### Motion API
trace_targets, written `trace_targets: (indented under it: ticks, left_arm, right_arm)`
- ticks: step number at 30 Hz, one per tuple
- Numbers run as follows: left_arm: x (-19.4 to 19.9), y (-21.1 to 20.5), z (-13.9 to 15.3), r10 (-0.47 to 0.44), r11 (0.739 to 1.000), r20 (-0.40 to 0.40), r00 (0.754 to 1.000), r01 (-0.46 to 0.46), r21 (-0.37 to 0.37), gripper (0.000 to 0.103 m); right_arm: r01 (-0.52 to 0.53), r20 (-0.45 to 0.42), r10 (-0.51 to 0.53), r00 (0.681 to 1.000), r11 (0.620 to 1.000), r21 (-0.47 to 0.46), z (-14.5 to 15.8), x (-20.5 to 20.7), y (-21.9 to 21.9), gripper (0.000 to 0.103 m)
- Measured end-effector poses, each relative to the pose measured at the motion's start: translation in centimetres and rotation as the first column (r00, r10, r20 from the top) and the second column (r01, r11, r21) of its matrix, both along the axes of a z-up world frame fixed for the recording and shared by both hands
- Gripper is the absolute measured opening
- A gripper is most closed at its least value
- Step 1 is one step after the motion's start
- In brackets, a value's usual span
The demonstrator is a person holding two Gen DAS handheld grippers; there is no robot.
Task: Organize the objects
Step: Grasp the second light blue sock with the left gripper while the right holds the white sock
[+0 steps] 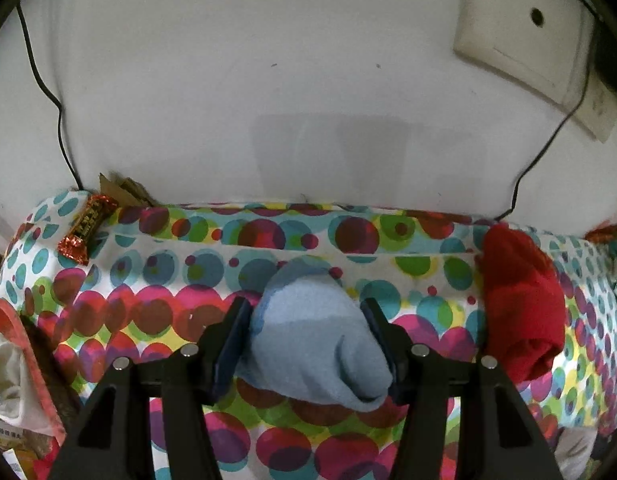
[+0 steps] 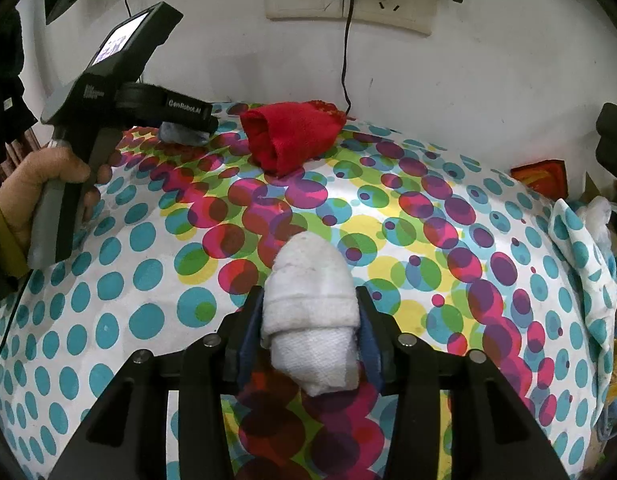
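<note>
**Ana:** Right wrist view first: what sits nearest?

**Ben:** The right gripper [image 2: 310, 316], its pads pinching a rolled white sock [image 2: 312, 312] that rests on the polka-dot cloth [image 2: 428, 240]. Farther back lies a rolled red sock [image 2: 288, 136] near the wall [image 2: 488, 60], and at the left a hand [image 2: 44, 188] holds the left gripper [image 2: 184, 130] over a blue bundle.

**Ana:** And the left wrist view?

**Ben:** The left gripper's jaws flank a rolled blue sock [image 1: 312, 328] on both sides and touch it; the sock lies on the cloth. The red sock lies just to its right. Beyond, at the cloth's far left edge, a red-and-gold candy wrapper [image 1: 86, 228] lies against the wall, where a black cable [image 1: 48, 92] hangs.
</note>
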State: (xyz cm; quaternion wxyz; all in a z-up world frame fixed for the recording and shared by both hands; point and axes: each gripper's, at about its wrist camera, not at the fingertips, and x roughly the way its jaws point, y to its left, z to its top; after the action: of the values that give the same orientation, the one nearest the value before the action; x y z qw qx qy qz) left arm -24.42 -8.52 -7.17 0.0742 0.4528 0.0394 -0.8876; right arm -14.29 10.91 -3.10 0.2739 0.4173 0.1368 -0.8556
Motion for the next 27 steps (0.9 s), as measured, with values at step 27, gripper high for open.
trace_targets:
  ticks: [27]
  left_arm:
    - [9.9,1.6,2.6,-0.066,0.994,-0.009,0.998,0.067,0.085,0.038]
  right_arm:
    - [0.000,-0.004,0.000,1.000,1.000,0.002,-0.2,0.0,0.0,0.043]
